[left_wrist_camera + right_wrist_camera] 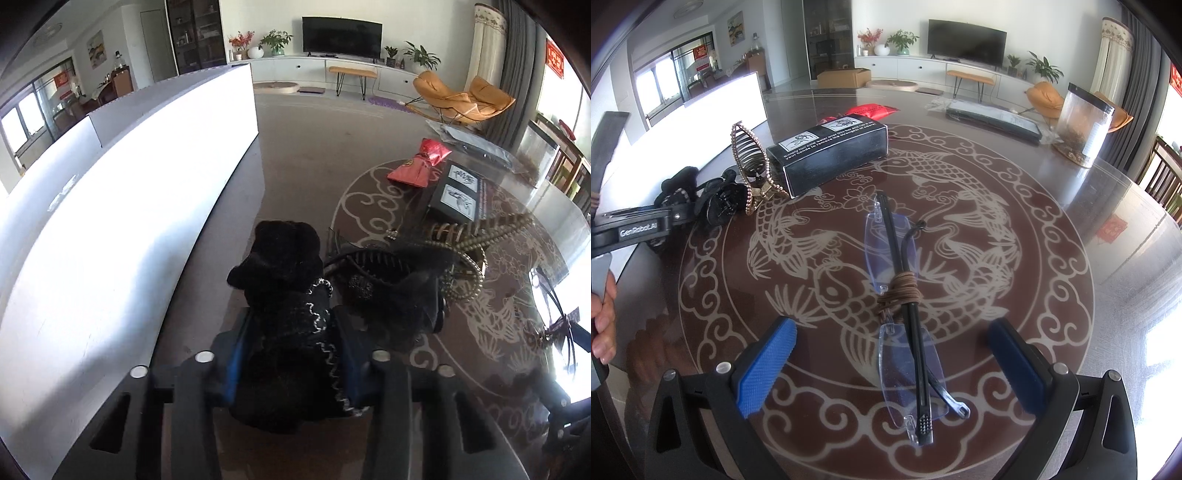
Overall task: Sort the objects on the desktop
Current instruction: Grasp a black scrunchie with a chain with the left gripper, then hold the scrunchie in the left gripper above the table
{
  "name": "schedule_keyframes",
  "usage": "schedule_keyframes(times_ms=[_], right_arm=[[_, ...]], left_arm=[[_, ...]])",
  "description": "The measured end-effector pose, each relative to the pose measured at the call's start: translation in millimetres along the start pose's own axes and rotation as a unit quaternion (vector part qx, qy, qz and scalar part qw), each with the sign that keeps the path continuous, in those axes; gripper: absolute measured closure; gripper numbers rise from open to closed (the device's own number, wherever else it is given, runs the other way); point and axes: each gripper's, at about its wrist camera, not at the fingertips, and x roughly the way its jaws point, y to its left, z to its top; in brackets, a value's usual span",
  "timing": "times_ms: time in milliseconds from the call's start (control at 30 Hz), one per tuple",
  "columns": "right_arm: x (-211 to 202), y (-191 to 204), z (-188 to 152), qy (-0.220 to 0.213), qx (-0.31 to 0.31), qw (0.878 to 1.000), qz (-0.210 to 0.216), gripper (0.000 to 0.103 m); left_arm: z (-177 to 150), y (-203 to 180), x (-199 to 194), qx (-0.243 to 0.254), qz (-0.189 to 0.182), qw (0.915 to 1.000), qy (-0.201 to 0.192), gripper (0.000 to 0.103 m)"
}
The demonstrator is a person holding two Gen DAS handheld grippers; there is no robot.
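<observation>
My left gripper (291, 325) is shut on a black fuzzy hair accessory (284, 280) with silver trim, beside the white box (122, 206); it also shows at the left of the right wrist view (677, 206). A black hair claw (391, 284) and a gold beaded hair clip (750, 166) lie next to it. My right gripper (892, 354) is open above the table, its blue pads (768, 365) either side of folded rimless glasses (905, 328) tied with a brown cord.
A black printed carton (831, 155) and a red pouch (417, 162) lie further back on the patterned round table (1071, 295). A clear jar (1084, 125) and a flat dark package (993, 120) stand at the far right.
</observation>
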Motion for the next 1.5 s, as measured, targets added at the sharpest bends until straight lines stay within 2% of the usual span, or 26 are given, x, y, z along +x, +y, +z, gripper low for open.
schedule_keyframes(times_ms=[67,333,500,600,667,967,1133,1200,1500], right_arm=[[0.4,0.1,-0.2,0.000,0.000,1.000,0.000,0.000],[0.5,0.1,0.0,0.000,0.000,1.000,0.000,0.000],[0.8,0.4,-0.2,0.000,-0.001,1.000,-0.001,0.000],[0.4,0.1,0.1,0.000,-0.001,1.000,-0.001,0.000],[0.5,0.2,0.0,0.000,-0.001,1.000,-0.001,0.000],[0.4,0.4,-0.2,0.000,-0.001,1.000,-0.001,0.000],[0.1,0.3,-0.1,0.000,-0.001,1.000,-0.001,0.000],[0.3,0.4,-0.2,0.000,-0.001,1.000,-0.001,0.000],[0.1,0.3,-0.2,0.000,-0.001,1.000,-0.001,0.000]], left_arm=[[-9.5,-5.9,-6.6,0.017,0.001,0.9999,-0.002,0.069],[-81.4,-28.2,-58.5,0.040,-0.053,0.9978,0.001,0.070],[-105.5,-29.9,-74.6,0.043,-0.058,0.9974,-0.002,0.067],[-104.6,-24.2,-70.1,0.033,-0.058,0.9978,0.001,0.051],[-101.9,-23.0,-65.4,0.030,-0.050,0.9983,0.005,0.031],[-103.8,-19.3,-58.4,0.023,-0.038,0.9990,0.007,0.009],[-106.1,-17.1,-59.5,0.018,-0.035,0.9992,0.009,0.005],[-106.4,-16.9,-58.4,0.017,-0.035,0.9992,0.013,0.000],[-107.1,-16.5,-57.4,0.017,-0.037,0.9991,0.011,0.000]])
